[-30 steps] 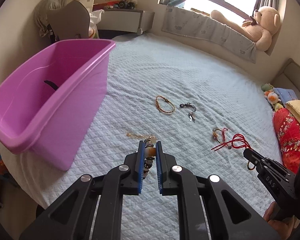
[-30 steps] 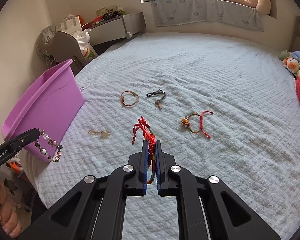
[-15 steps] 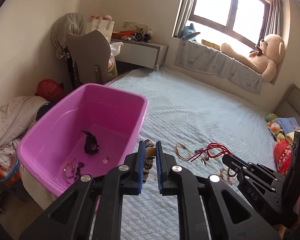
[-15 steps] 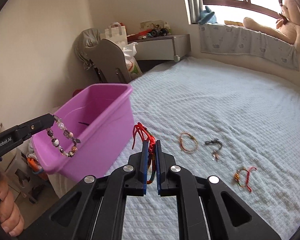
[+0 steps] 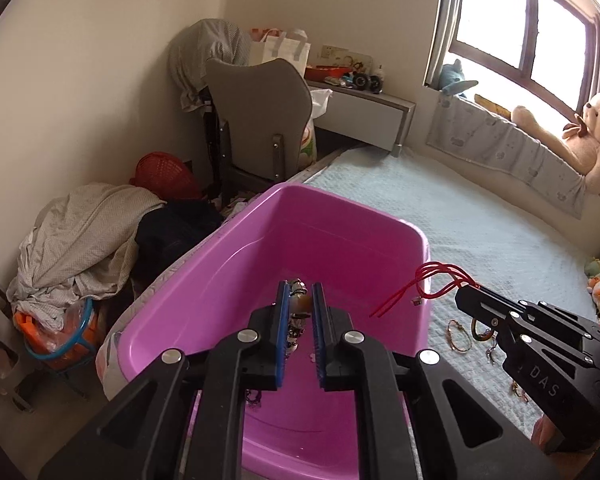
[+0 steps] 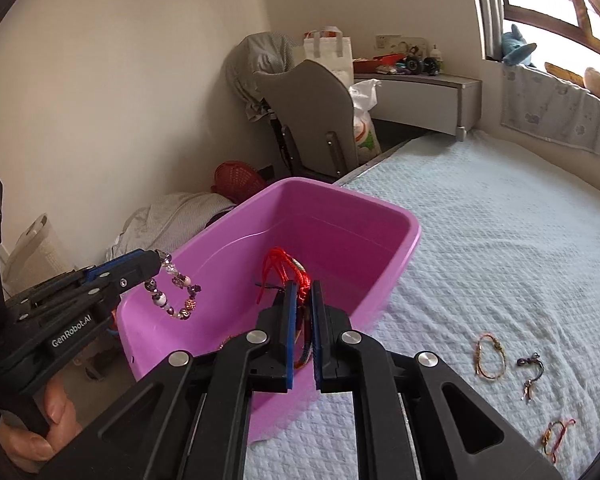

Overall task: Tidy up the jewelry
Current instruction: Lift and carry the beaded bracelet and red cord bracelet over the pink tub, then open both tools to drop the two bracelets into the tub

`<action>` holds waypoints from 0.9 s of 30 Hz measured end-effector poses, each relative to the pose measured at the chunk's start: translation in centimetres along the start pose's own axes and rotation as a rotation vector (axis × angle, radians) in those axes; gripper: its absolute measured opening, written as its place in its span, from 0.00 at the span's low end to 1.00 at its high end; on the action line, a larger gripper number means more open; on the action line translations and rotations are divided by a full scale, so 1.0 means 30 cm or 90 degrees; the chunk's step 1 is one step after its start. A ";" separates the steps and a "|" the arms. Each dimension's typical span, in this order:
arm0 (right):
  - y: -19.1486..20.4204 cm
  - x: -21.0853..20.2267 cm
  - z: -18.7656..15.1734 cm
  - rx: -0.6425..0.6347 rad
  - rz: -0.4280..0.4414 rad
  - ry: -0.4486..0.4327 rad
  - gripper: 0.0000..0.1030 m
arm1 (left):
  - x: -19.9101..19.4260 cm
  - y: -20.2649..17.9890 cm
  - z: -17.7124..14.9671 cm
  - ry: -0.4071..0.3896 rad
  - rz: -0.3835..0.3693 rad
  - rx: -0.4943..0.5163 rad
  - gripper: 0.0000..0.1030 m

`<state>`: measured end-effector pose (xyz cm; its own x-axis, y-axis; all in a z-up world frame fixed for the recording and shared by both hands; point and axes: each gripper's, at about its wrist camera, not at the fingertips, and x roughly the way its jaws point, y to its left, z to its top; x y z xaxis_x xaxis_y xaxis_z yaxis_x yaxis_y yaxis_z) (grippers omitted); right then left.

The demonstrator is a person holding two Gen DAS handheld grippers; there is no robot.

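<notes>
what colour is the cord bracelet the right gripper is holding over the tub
Red. The cord bracelet, pinched in the right gripper, shows best in the right wrist view.

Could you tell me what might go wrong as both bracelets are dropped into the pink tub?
The red cord bracelet dangles loose ends near the right gripper and may snag on release. The beaded bracelet in the left gripper hangs near the pink tub rim and could fall outside.
</notes>
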<state>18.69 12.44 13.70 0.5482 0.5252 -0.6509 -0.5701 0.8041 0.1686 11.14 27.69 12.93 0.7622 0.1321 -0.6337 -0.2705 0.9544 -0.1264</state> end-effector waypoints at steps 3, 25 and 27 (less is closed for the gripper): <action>0.036 0.083 0.016 -0.012 0.009 0.035 0.07 | 0.042 0.040 -0.015 0.017 0.009 -0.010 0.11; 0.089 0.401 -0.023 -0.050 -0.043 0.220 0.07 | 0.335 0.117 -0.156 0.248 0.056 -0.004 0.11; 0.091 0.411 -0.021 -0.052 -0.046 0.223 0.07 | 0.343 0.114 -0.158 0.257 0.061 -0.007 0.11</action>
<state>23.50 20.95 5.66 0.3534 0.3294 -0.8756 -0.5924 0.8032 0.0631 15.26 31.04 2.36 0.4423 0.1020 -0.8910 -0.3366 0.9398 -0.0595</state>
